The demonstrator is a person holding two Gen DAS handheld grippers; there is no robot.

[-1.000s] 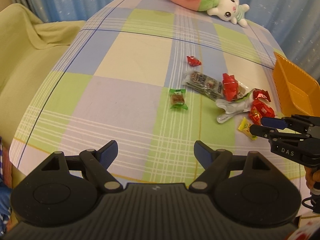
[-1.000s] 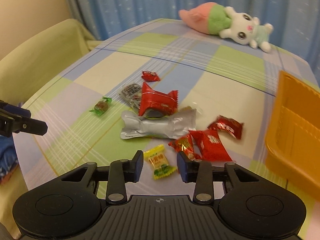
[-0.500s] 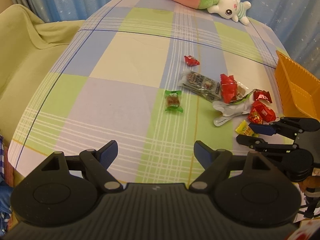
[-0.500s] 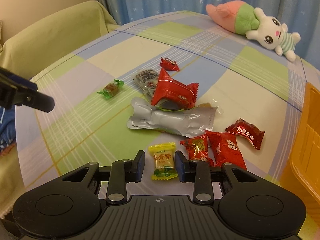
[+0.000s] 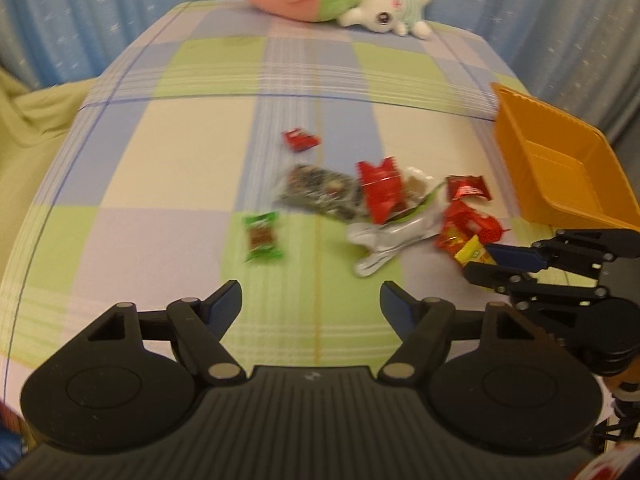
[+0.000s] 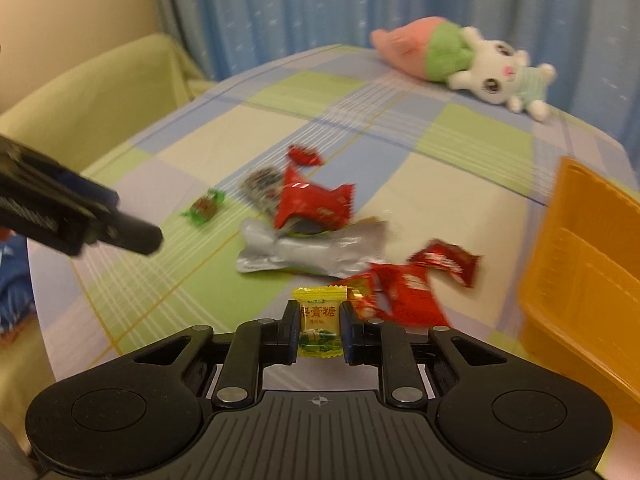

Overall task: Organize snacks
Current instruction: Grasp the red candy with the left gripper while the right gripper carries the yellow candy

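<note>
My right gripper (image 6: 320, 314) is shut on a small yellow candy (image 6: 319, 322) at the near edge of the snack pile. The left wrist view shows that same gripper (image 5: 480, 259) pinching the yellow candy (image 5: 472, 251) beside the red packets (image 5: 466, 226). My left gripper (image 5: 311, 298) hovers over the checked cloth, its jaws closing with nothing between them. A green-wrapped candy (image 5: 262, 236) lies just ahead of it, apart from the pile. A silver pouch (image 6: 312, 250), a large red packet (image 6: 316, 206) and a dark packet (image 5: 320, 194) lie together.
An orange tray (image 5: 560, 168) stands at the table's right edge, also at the right in the right wrist view (image 6: 580, 280). A pink, green and white plush toy (image 5: 332, 0) lies at the far edge. A yellow-green covered seat (image 6: 88, 96) stands to the left.
My right gripper has shut on the yellow candy that lay between its fingers. My left gripper has moved toward the snacks and its jaws have narrowed a little.
</note>
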